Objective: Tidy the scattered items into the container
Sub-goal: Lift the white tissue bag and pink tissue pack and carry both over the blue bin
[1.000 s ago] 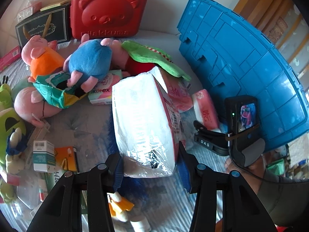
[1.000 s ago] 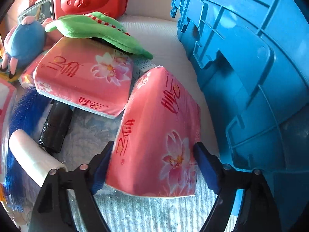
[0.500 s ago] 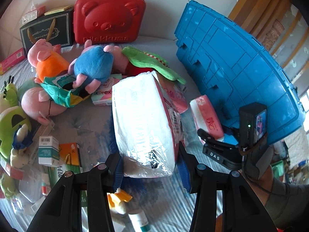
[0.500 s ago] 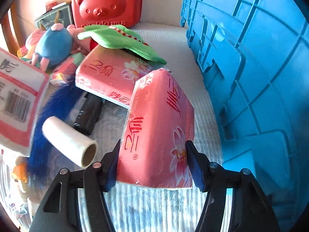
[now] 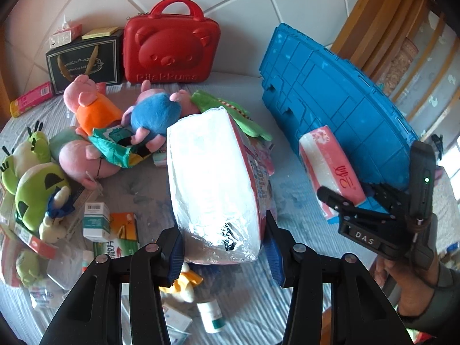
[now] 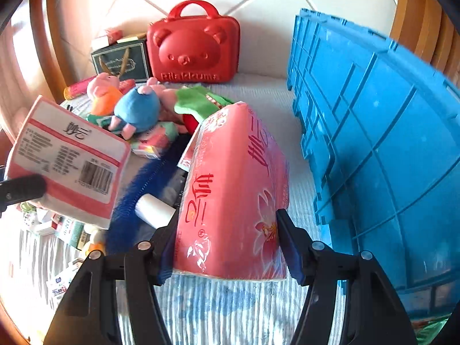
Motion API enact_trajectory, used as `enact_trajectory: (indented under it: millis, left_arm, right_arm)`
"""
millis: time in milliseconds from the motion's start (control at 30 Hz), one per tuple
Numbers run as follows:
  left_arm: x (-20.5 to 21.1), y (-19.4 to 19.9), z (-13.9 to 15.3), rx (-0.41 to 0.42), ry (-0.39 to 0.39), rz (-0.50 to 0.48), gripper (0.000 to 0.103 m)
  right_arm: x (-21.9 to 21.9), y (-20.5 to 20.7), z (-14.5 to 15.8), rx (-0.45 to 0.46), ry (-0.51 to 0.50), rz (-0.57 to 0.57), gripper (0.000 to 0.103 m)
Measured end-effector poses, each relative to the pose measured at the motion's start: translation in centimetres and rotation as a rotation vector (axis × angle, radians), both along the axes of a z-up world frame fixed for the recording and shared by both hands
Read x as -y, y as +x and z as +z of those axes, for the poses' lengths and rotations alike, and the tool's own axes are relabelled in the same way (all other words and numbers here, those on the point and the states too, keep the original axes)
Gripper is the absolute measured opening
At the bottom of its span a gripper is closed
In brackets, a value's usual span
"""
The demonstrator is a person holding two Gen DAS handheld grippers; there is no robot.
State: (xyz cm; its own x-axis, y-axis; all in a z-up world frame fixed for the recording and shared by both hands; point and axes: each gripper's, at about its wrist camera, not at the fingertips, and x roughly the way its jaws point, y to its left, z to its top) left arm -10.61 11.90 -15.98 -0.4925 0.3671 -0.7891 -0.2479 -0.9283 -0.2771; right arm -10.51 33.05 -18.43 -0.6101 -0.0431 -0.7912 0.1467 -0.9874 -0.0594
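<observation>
My left gripper (image 5: pixel 224 254) is shut on a large white-and-red tissue pack (image 5: pixel 212 178), held above the bed; the pack also shows in the right wrist view (image 6: pixel 69 161). My right gripper (image 6: pixel 228 248) is shut on a pink flowered tissue pack (image 6: pixel 233 201), lifted beside the tall blue crate (image 6: pixel 382 155). In the left wrist view the right gripper (image 5: pixel 339 201) holds that pink pack (image 5: pixel 327 166) against the blue crate (image 5: pixel 339 109) wall.
Plush pigs (image 5: pixel 152 115), green frog toys (image 5: pixel 34 181), small boxes (image 5: pixel 96 221) and bottles (image 5: pixel 212 316) lie scattered on the bed. A red bear case (image 5: pixel 172 49) and a black gift bag (image 5: pixel 83 63) stand at the back wall. A blue brush (image 6: pixel 138 192) and a white roll (image 6: pixel 155 212) lie below.
Both grippers have risen with their packs. The right gripper closed on the pink pack and lifted it off the bed beside the crate.
</observation>
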Motion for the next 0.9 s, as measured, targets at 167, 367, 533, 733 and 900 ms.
enact_trajectory:
  millis: [167,367,533,733,900]
  left_arm:
    - [1.6,0.8,2.7,-0.041,-0.003,0.022,0.047]
    - [3.7,1.9,5.7,-0.089,-0.004,0.058,0.047]
    - [5.1,3.0,7.1,-0.116,-0.003,0.091,0.047]
    - [5.8,4.2,8.0,-0.139,-0.004,0.111,0.047]
    - [5.7,4.7,9.6,-0.169,-0.008,0.121,0.047]
  right_arm:
    - [1.4,1.4,3.3,-0.053,-0.025,0.042,0.06]
    - [1.9,2.7,7.3,-0.105,-0.056,0.088,0.06]
    - [2.5,3.4,10.1,-0.137,-0.09,0.115,0.06]
    - [3.6,4.6,13.0,-0.181,-0.107,0.156,0.06]
    - [3.5,5.3,14.4,-0.214,-0.123,0.177,0.06]
